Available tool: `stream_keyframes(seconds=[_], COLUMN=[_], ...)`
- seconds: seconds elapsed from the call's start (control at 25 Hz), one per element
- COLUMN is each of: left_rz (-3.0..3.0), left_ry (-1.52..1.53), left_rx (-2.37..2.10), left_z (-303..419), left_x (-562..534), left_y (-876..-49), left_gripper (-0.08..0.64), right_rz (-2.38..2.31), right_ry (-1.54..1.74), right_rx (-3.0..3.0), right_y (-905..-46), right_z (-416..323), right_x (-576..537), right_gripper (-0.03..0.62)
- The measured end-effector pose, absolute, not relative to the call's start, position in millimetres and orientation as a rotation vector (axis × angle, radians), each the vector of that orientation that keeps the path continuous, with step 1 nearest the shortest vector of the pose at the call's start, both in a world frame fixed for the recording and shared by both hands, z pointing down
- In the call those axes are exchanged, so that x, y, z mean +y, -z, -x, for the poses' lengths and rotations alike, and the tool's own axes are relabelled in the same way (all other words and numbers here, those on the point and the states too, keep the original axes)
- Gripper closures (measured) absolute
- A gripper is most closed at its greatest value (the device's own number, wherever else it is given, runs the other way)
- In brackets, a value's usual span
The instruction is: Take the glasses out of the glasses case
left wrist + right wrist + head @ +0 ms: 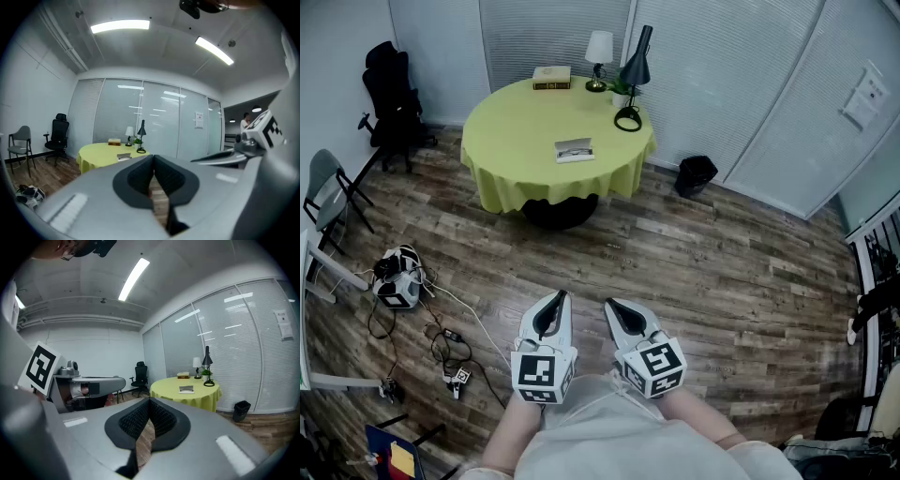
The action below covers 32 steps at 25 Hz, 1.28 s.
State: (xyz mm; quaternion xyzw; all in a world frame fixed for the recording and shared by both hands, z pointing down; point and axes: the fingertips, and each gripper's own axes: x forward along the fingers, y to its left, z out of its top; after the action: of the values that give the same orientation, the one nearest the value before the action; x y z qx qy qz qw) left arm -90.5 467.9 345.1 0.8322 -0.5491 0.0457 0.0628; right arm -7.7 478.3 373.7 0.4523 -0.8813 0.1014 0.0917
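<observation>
The glasses case [575,150] is a flat grey case lying closed on the round yellow table [516,159], far ahead of me across the wooden floor. It also shows small in the left gripper view, glasses case [124,156], and in the right gripper view, glasses case [186,389]. My left gripper [560,297] and right gripper [611,305] are held side by side close to my body, well short of the table. Both point towards it. The left gripper [153,157] has its jaws shut with nothing between them, and so does the right gripper [149,400]. No glasses are visible.
On the table's far side stand a book [551,78], a white lamp [599,56] and a black desk lamp [633,80]. A black bin [696,174] sits right of the table. An office chair [392,103], a folding chair [328,192] and floor cables [431,319] lie left.
</observation>
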Motion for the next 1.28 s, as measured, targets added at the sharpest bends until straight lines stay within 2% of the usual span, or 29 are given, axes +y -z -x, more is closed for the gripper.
stream_keyframes(seconds=[0.36,0.8,1.28], left_rz=[-2.508,-2.43,-2.332], left_ry=[-0.133,-0.136,-0.141], left_rx=[-1.637,-1.558,-1.673], left_z=[102,109,86], left_x=[453,425,315], left_y=[-351,-379,-389], left_gripper=[0.552,0.552,0.552], right_rz=[-1.351,-1.344,-1.284], right_ry=[-0.311,-0.494,-0.519], right_rx=[-2.599,-2.542,-2.611], right_y=[-377,-404,-419], right_z=[19,23,-18], right_x=[464,439,311], right_gripper=[0.592,0.592,0.592])
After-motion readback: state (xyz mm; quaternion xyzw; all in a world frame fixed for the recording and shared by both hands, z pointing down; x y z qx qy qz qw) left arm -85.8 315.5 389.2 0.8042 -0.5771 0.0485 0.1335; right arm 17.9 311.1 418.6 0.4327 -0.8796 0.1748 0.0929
